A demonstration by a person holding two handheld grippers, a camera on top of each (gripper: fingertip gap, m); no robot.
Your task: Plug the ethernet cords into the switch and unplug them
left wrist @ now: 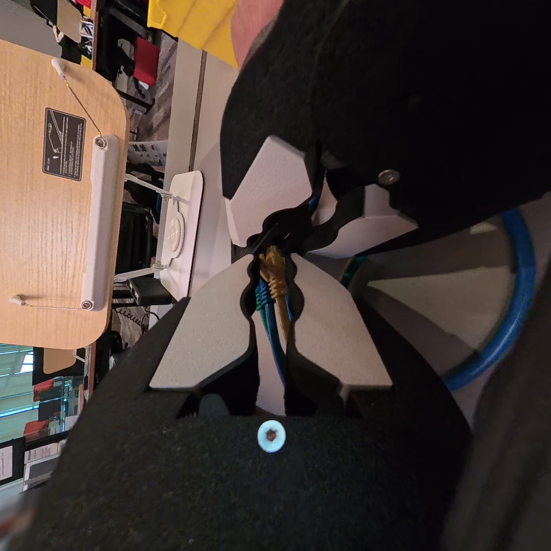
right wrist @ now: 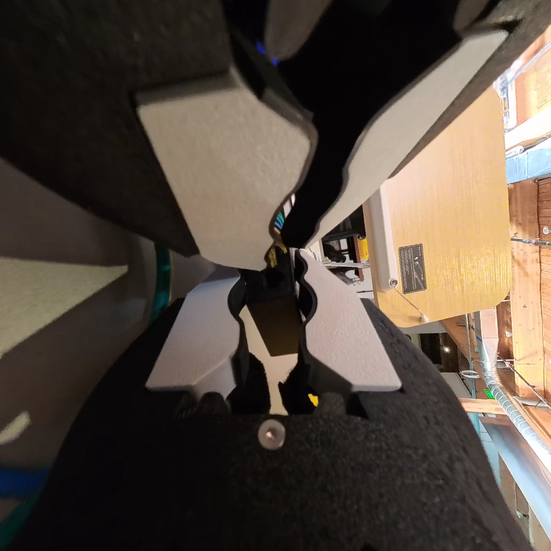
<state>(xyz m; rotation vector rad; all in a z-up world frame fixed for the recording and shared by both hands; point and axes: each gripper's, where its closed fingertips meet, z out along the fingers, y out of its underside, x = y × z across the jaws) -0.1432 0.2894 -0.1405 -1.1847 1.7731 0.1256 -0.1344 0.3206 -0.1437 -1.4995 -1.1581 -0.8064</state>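
In the left wrist view my left gripper (left wrist: pixel 272 268) is shut on the boot of a yellow ethernet cord (left wrist: pixel 275 280). A blue cord (left wrist: pixel 272 322) and a green cord (left wrist: pixel 258 301) run between its fingers beside the yellow one. My right gripper (left wrist: pixel 283 228) comes in from the upper right, shut on the small black switch (left wrist: pixel 277 234). The yellow plug's tip touches the switch; I cannot tell whether it is seated. In the right wrist view my right gripper (right wrist: pixel 269 277) clamps the black switch (right wrist: pixel 274 325), and the left gripper (right wrist: pixel 283 238) holds the yellow plug (right wrist: pixel 272 256) against its far end.
A wooden board with a white bar (left wrist: pixel 59 193) stands at the left, and shows at the right of the right wrist view (right wrist: pixel 447 208). A white board (left wrist: pixel 182 226) and a yellow bin (left wrist: pixel 193 24) lie beyond. A blue cord loop (left wrist: pixel 520 298) curves at the right. Both grippers' tips are close together, under 4 cm apart.
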